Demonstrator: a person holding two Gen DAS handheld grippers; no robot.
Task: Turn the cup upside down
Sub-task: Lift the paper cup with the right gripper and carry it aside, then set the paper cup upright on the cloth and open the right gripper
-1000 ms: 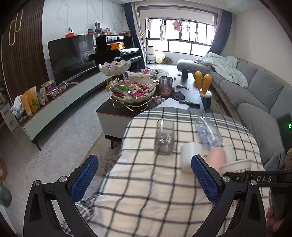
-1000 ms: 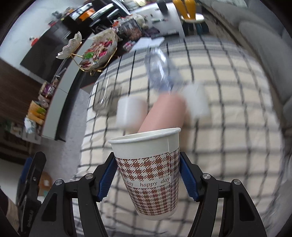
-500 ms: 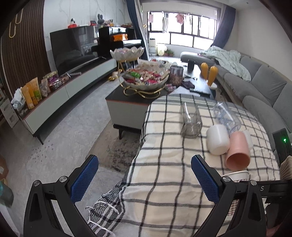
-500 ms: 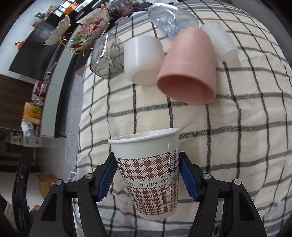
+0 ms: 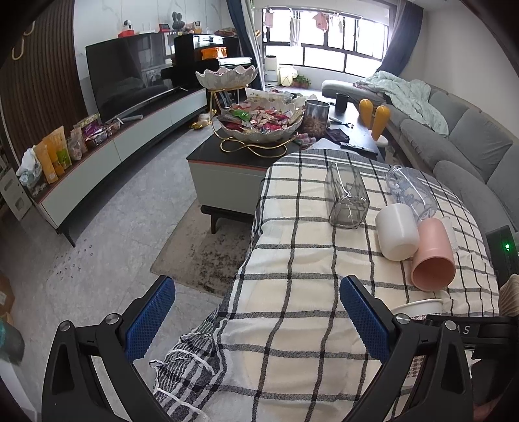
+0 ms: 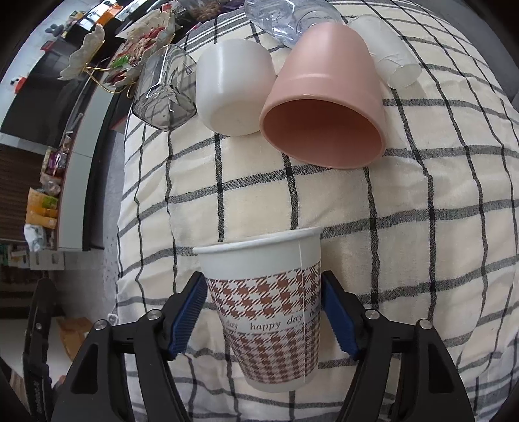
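My right gripper (image 6: 264, 318) is shut on a paper cup (image 6: 264, 311) with a brown houndstooth print and "happy day" lettering. The cup is held rim up above the checked cloth (image 6: 421, 227). Its white rim (image 5: 418, 306) shows at the lower right of the left wrist view. My left gripper (image 5: 256, 321) is open and empty, at the near left edge of the cloth-covered table (image 5: 292, 276).
Beyond the held cup lie a pink cup (image 6: 327, 104), a white cup (image 6: 232, 87), a clear square glass (image 6: 163, 91), a clear plastic bottle (image 6: 285, 16) and a small white cup (image 6: 389, 52). A coffee table with a snack bowl (image 5: 259, 126) stands behind; a grey sofa (image 5: 470, 139) stands at the right.
Both views have pulled back and down. The right gripper has carried the paper cup toward the near part of the cloth, so the lying cups now appear farther ahead. The grip is unchanged.
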